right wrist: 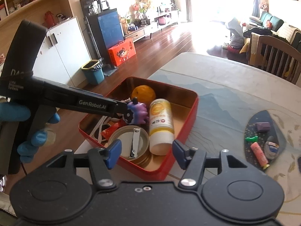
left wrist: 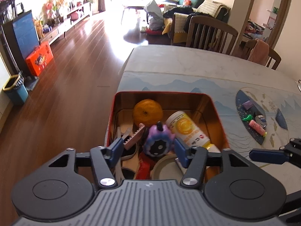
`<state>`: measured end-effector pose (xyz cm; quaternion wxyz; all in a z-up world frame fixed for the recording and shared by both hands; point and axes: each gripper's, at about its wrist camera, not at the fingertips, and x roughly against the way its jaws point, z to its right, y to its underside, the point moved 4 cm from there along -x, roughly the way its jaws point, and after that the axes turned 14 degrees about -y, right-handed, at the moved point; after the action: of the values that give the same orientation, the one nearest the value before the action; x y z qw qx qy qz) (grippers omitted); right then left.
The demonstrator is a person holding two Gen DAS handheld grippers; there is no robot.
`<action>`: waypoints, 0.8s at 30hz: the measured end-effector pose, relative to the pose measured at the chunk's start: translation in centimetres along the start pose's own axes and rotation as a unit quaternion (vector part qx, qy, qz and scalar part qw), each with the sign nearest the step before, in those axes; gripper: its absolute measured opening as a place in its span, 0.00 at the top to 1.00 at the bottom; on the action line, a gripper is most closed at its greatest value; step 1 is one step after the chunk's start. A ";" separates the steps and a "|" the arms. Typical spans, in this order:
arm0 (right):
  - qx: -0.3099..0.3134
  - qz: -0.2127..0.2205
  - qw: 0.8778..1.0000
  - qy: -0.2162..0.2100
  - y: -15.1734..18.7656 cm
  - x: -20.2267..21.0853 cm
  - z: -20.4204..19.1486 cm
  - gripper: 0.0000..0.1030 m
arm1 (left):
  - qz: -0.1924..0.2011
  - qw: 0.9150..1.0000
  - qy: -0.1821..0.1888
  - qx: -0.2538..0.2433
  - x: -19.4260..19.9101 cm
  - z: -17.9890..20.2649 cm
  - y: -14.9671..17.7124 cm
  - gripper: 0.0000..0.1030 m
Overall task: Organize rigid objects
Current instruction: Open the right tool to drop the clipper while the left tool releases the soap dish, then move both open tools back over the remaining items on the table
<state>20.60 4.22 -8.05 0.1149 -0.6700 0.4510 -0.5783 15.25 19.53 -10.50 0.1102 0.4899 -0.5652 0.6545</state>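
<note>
A red tin box (left wrist: 216,105) stands on the table with an orange (left wrist: 147,112), a yellow and white bottle (left wrist: 188,130) and a pink comb (left wrist: 133,137) inside. My left gripper (left wrist: 148,147) hangs over the box with its jaws open. A purple toy (left wrist: 158,141) sits between them, and the left pad is clear of it. In the right wrist view my right gripper (right wrist: 146,150) is open and empty above the box's near rim (right wrist: 150,169). Below it a nail clipper (right wrist: 135,143) lies on a round lid (right wrist: 122,137).
On the table right of the box lie a purple block (right wrist: 263,126), a green piece (right wrist: 251,138), a pink tube (right wrist: 259,153) and a small blue-labelled container (right wrist: 270,146). A blue-gloved hand (right wrist: 28,113) holds the left gripper. Wooden chairs (left wrist: 210,32) stand behind the table.
</note>
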 end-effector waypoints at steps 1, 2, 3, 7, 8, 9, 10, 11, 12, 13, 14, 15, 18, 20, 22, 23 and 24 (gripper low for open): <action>0.000 0.003 1.000 0.000 0.0 0.5 0.2 0.39 | 0.007 1.000 0.000 -0.001 0.4 0.2 -0.1 0.36; 0.000 0.007 1.000 -0.001 0.0 1.0 0.3 0.38 | 0.013 1.000 0.001 -0.004 0.9 0.6 -0.1 0.34; -0.001 0.010 1.000 -0.002 0.0 1.4 0.5 0.38 | 0.021 1.000 0.002 -0.007 1.5 1.1 -0.1 0.33; -0.005 0.023 1.000 0.004 0.1 3.1 1.5 0.31 | 0.040 0.999 0.006 -0.018 3.1 3.2 -0.3 0.32; -0.006 0.027 1.000 0.007 0.1 3.5 1.9 0.29 | 0.044 0.999 0.007 -0.019 3.3 3.7 -0.3 0.30; -0.008 0.030 0.999 0.010 0.2 3.9 2.2 0.26 | 0.047 0.999 0.008 -0.020 3.6 4.3 -0.3 0.29; -0.011 0.033 0.999 0.013 0.3 4.3 2.6 0.25 | 0.049 0.999 0.009 -0.020 3.8 4.8 -0.4 0.29; -0.013 0.036 0.999 0.015 0.4 4.7 3.0 0.22 | 0.050 0.998 0.011 -0.021 4.0 5.3 -0.5 0.29; -0.016 0.039 0.999 0.018 0.4 5.1 3.4 0.20 | 0.051 0.998 0.013 -0.023 4.1 6.0 -0.5 0.29; -0.019 0.043 0.999 0.020 0.5 5.6 3.9 0.19 | 0.052 0.998 0.012 -0.025 4.2 6.5 -0.6 0.29; -0.022 0.045 0.998 0.023 0.6 6.1 4.4 0.17 | 0.053 0.998 0.012 -0.026 4.3 7.0 -0.5 0.29; -0.025 0.048 0.998 0.026 0.7 6.5 4.9 0.15 | 0.055 0.998 0.014 -0.027 4.4 7.4 -0.5 0.29; -0.031 0.055 0.997 0.037 1.2 7.8 6.5 0.04 | 0.058 0.998 0.020 -0.030 4.5 9.0 -0.6 0.27; -0.033 0.060 0.997 0.049 1.4 8.7 7.5 0.01 | 0.063 0.997 0.027 -0.030 4.7 10.3 -0.6 0.24; -0.035 0.063 0.996 0.056 1.5 9.5 8.5 0.01 | 0.068 0.997 0.032 -0.032 4.8 11.4 -0.6 0.22; -0.038 0.064 0.995 0.059 1.6 9.8 9.0 0.01 | 0.069 0.996 0.034 -0.034 4.8 12.1 -0.7 0.21; -0.040 0.065 0.995 0.063 1.7 10.1 9.6 0.01 | 0.069 0.996 0.037 -0.035 4.8 12.8 -0.6 0.21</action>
<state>27.51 -7.71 -5.36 0.0965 -0.6056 0.5227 -0.5922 19.89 6.92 -7.96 0.1025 0.4212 -0.6159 0.6578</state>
